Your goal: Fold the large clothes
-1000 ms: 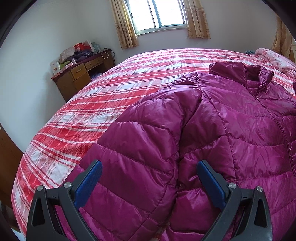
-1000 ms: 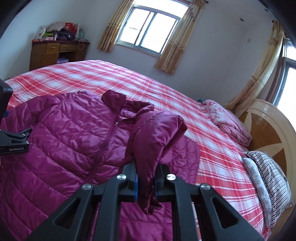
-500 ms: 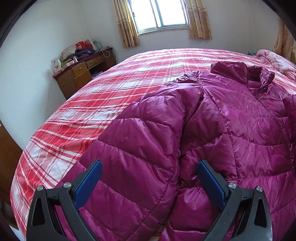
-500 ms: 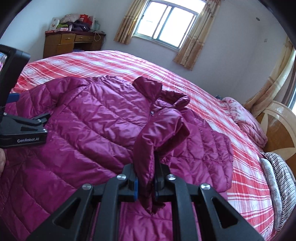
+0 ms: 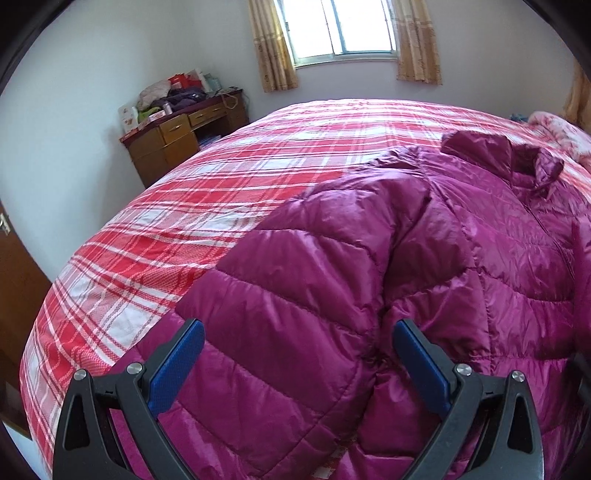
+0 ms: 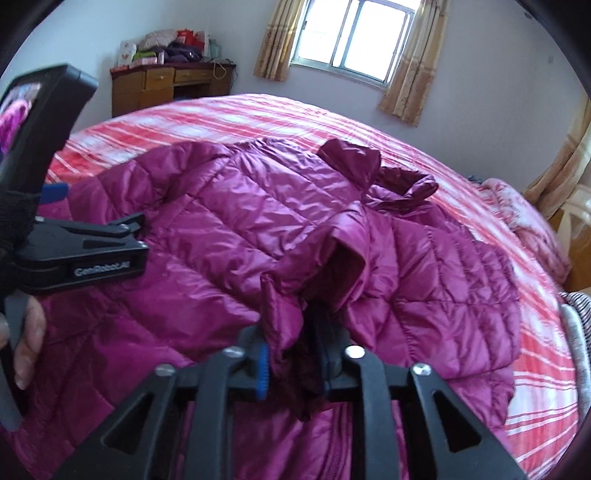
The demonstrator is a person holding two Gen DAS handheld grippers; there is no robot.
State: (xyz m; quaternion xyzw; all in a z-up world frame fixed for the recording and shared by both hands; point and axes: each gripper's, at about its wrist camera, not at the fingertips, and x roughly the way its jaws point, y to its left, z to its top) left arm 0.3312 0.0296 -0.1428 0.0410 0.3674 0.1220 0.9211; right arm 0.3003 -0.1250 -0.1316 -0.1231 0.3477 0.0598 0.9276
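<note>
Tongs [image 5: 297, 363] over plaid bed [image 5: 221, 192]

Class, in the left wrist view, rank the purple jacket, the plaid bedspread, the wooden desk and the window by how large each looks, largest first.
1. Purple jacket and plaid bedspread: alike; the jacket lies nearer the camera, so unranked.
2. Wooden desk.
3. Window, partly cut off at the top edge.
</note>
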